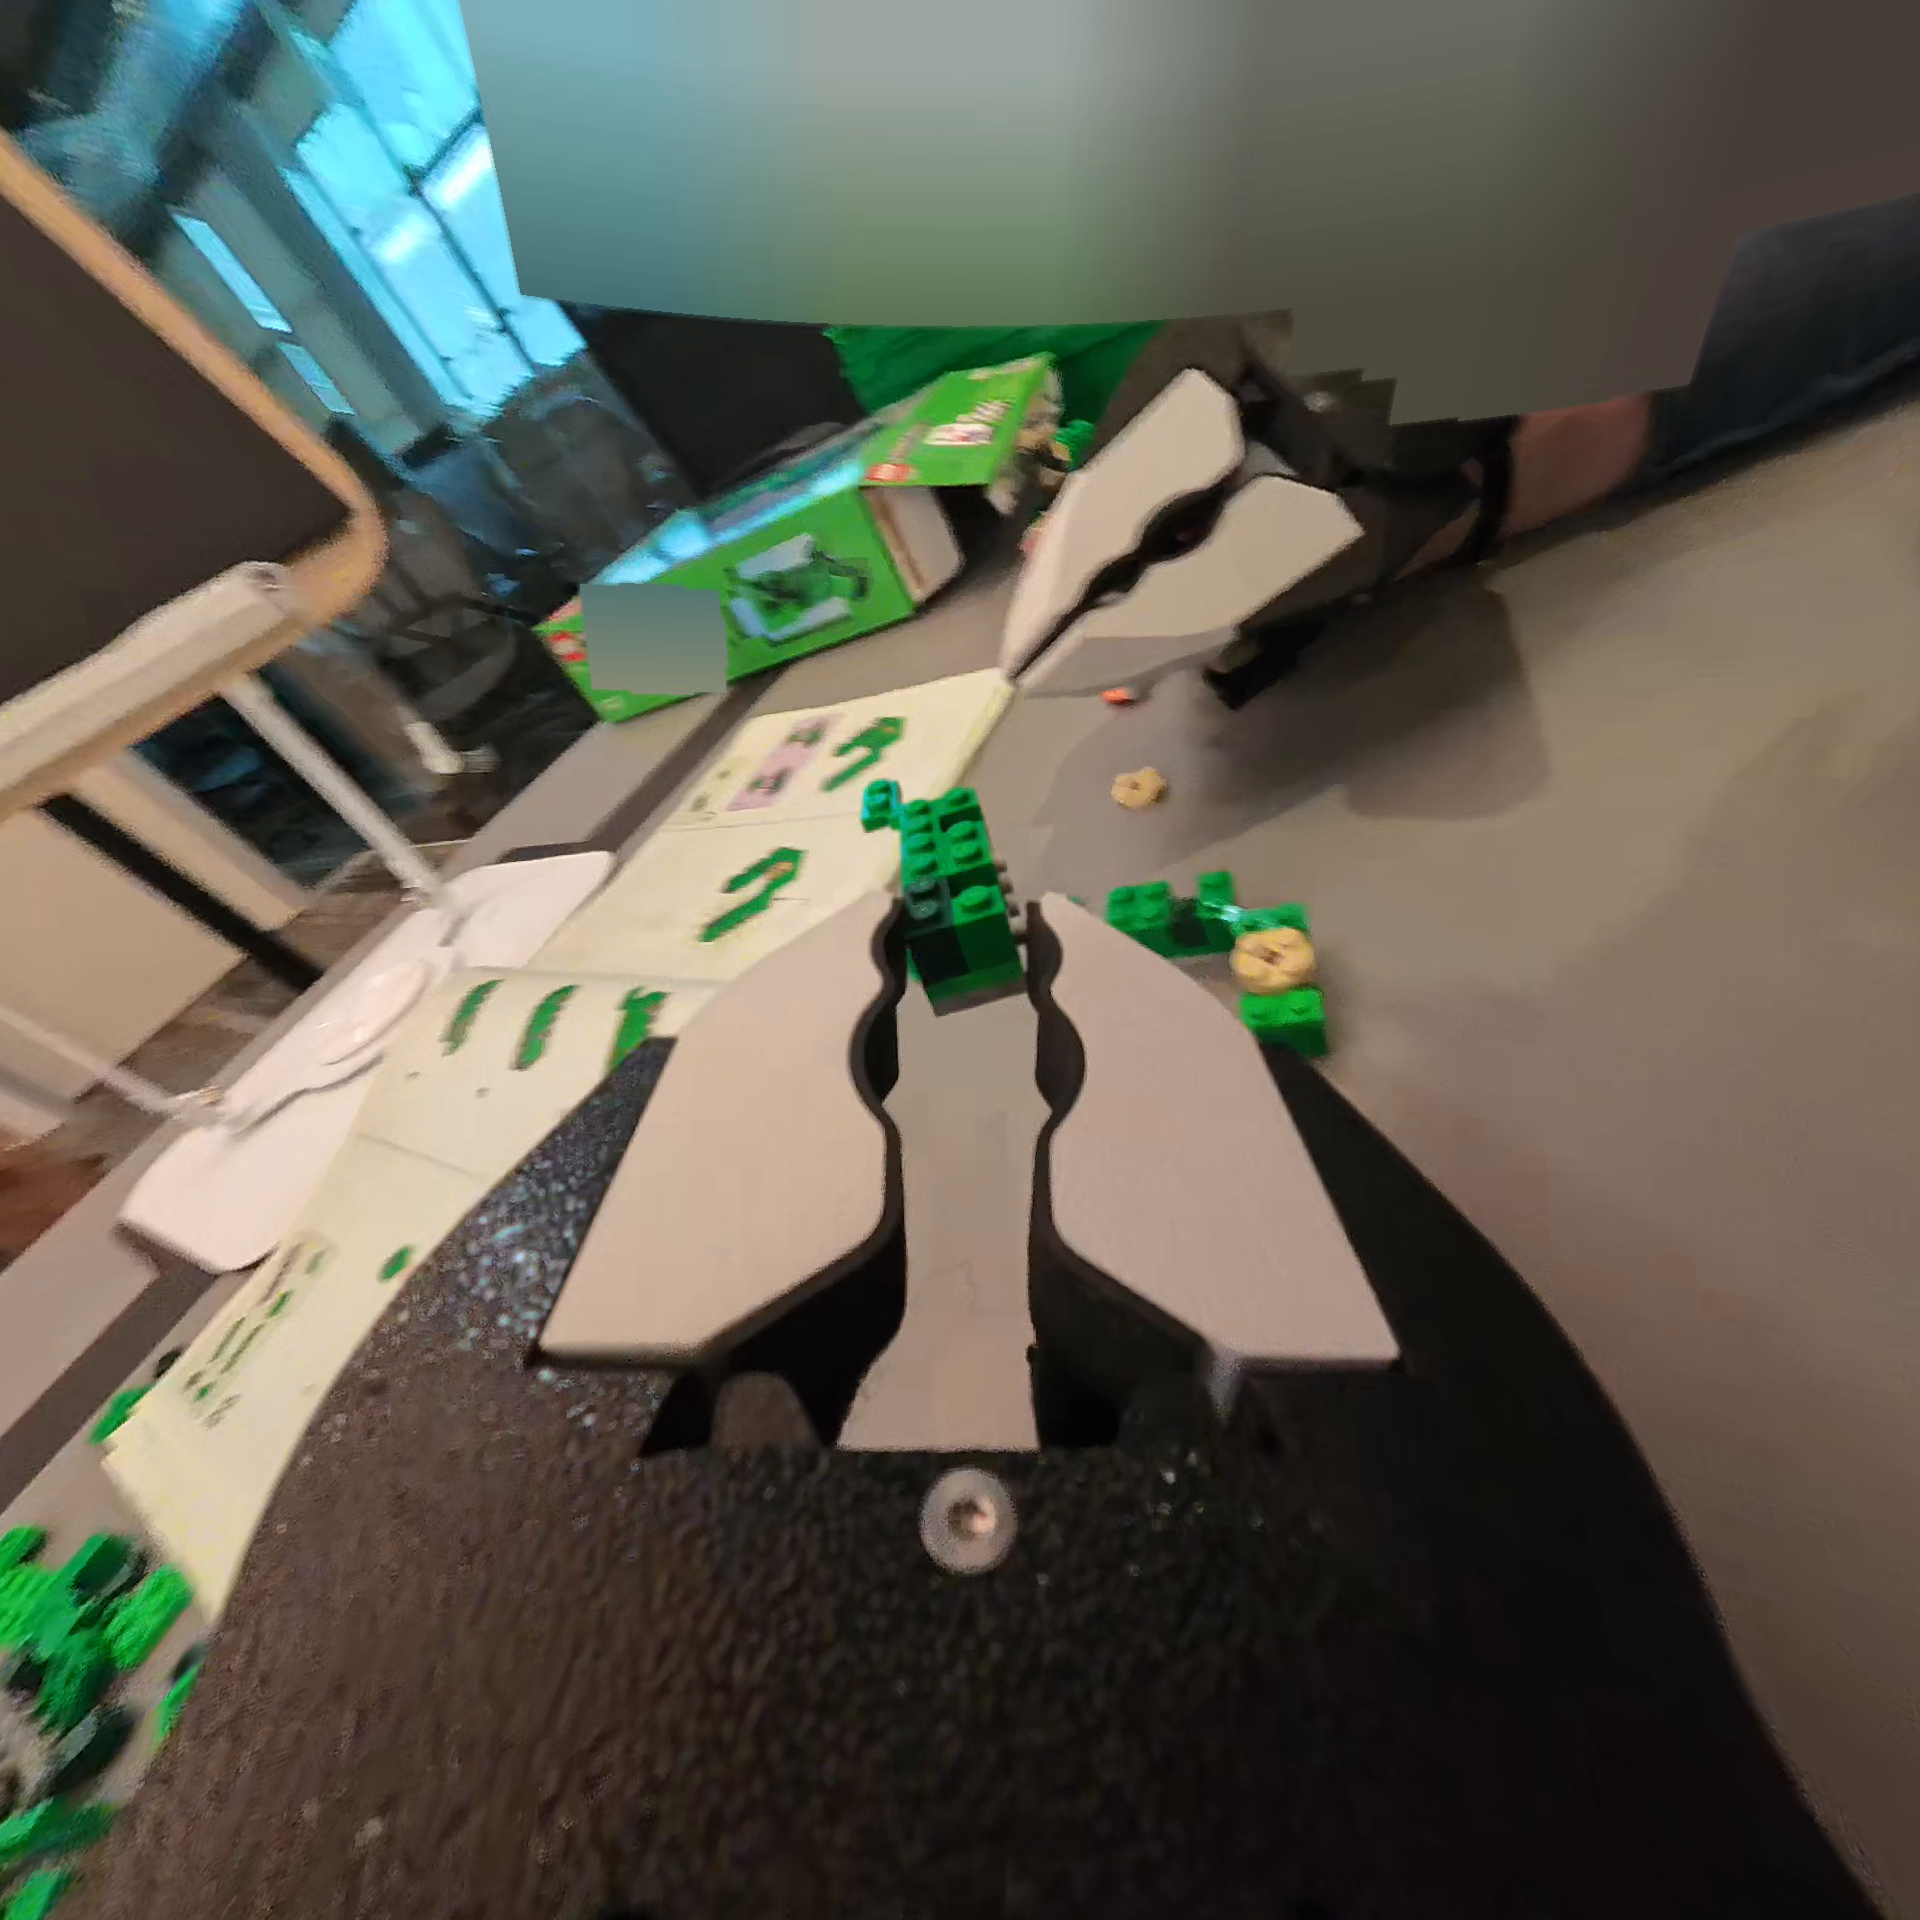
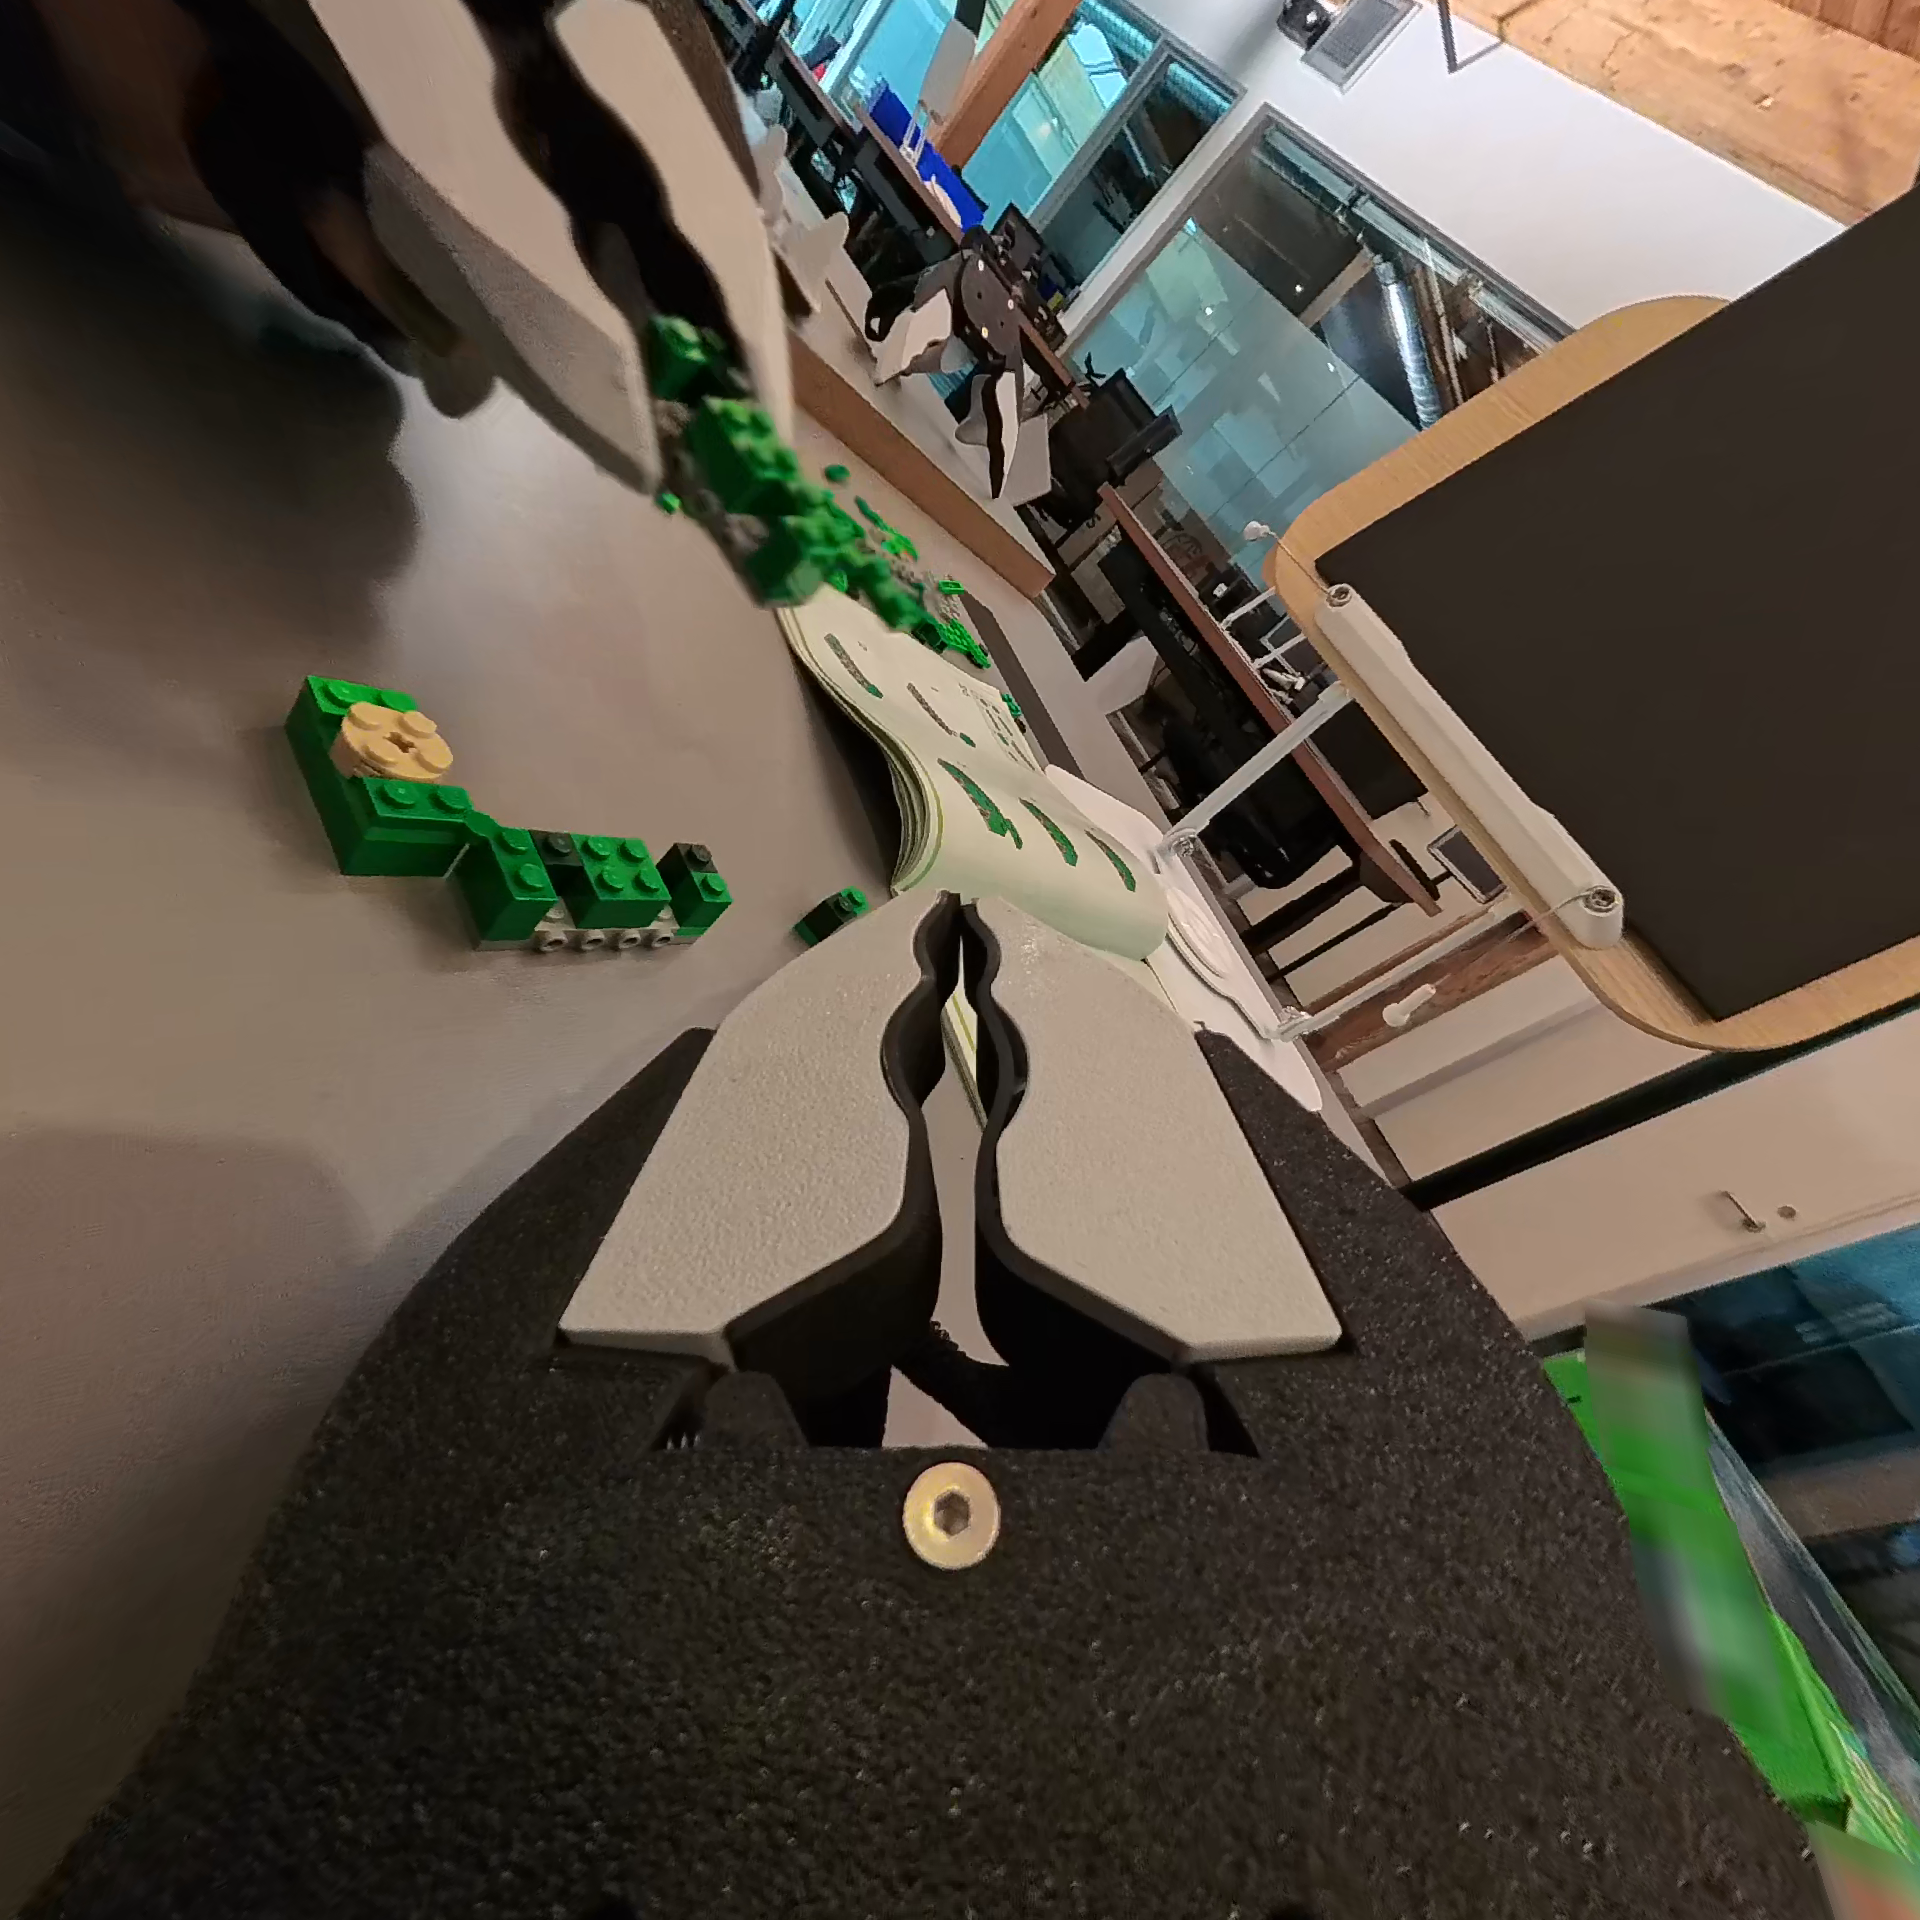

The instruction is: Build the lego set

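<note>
The left gripper [image 1: 961, 920] holds a green stepped brick assembly with dark inserts [image 1: 956, 904] between its grey fingers [image 1: 769, 1132], the fingers spread only as far as the piece's width, and in the right wrist view this assembly [image 2: 769, 488] hangs clear above the grey counter [image 2: 208, 1039]. The right gripper [image 2: 958, 914] has its fingers drawn almost together with only a thin slit between them and nothing visible in it; its tips sit low at the near corner of the open, pale instruction booklet [image 2: 997, 821]. From the left wrist view the right gripper [image 1: 1013, 670] touches or nearly touches the booklet's [image 1: 790, 831] far corner. A second green brick build topped by a tan round stud piece [image 2: 468, 831] lies flat on the counter beside the booklet, well apart from the counter's edge, with one small loose green brick [image 2: 831, 914] between it and the right fingers. A small tan loose piece [image 1: 1138, 788] lies alone on bare counter [image 1: 1558, 1039] past the builds, and wide open surface spreads to that side. The booklet runs along the counter's edge, a white plastic tray [image 1: 312, 1060] next to it at the rim. A green cardboard set box [image 1: 769, 561] lies on its side toward the far end of the counter. Loose green bricks [image 1: 73, 1662] pile at the booklet's near end. A dark panel with a light wooden rim [image 2: 1662, 623] stands just beyond the counter's edge.
</note>
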`<move>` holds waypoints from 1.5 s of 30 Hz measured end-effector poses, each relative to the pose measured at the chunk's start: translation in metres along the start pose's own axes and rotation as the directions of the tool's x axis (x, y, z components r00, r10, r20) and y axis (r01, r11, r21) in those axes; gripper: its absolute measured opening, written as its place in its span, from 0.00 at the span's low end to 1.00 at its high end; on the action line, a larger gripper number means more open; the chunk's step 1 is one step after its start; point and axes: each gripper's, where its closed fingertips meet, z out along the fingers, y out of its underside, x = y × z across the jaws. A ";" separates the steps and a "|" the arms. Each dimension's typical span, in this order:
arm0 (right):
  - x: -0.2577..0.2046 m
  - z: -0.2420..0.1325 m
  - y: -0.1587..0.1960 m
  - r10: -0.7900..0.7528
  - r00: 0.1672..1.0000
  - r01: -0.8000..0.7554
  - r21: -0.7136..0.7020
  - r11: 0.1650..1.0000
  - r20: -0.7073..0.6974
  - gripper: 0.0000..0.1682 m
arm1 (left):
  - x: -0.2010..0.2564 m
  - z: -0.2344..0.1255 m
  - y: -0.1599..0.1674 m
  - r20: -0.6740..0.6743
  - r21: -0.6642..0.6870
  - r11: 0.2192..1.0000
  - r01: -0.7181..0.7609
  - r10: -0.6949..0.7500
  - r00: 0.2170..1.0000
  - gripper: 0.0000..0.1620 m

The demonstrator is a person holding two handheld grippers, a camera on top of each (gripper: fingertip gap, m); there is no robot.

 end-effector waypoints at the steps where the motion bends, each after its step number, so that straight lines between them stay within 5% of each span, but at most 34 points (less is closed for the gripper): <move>1: 0.001 0.000 0.000 0.004 1.000 -0.004 0.001 1.000 -0.001 0.00 | 0.008 -0.002 0.000 -0.073 -0.005 1.000 0.007 -0.007 0.997 0.13; 10: 0.002 0.000 0.000 0.005 1.000 -0.005 0.002 1.000 -0.009 0.00 | 0.033 -0.033 0.014 -0.387 -0.135 0.974 0.182 -0.221 0.895 0.13; 29: 0.001 0.000 0.000 -0.002 1.000 0.002 -0.001 1.000 -0.010 0.00 | 0.073 -0.043 0.043 -0.563 -0.425 0.894 0.141 -0.383 0.732 0.13; 36: 0.001 0.000 0.000 -0.003 1.000 0.003 0.000 1.000 -0.010 0.00 | 0.056 -0.044 0.053 -0.406 -0.466 0.862 0.201 -0.410 0.817 0.34; 41: 0.002 0.000 0.000 0.000 1.000 0.000 0.001 1.000 -0.012 0.00 | 0.034 -0.042 0.037 0.025 -0.378 0.816 0.438 -0.464 0.885 0.43; 45: 0.001 -0.001 -0.001 0.004 1.000 -0.004 0.008 1.000 -0.008 0.00 | 0.046 -0.045 0.034 0.321 -0.366 0.750 0.551 -0.453 0.831 0.47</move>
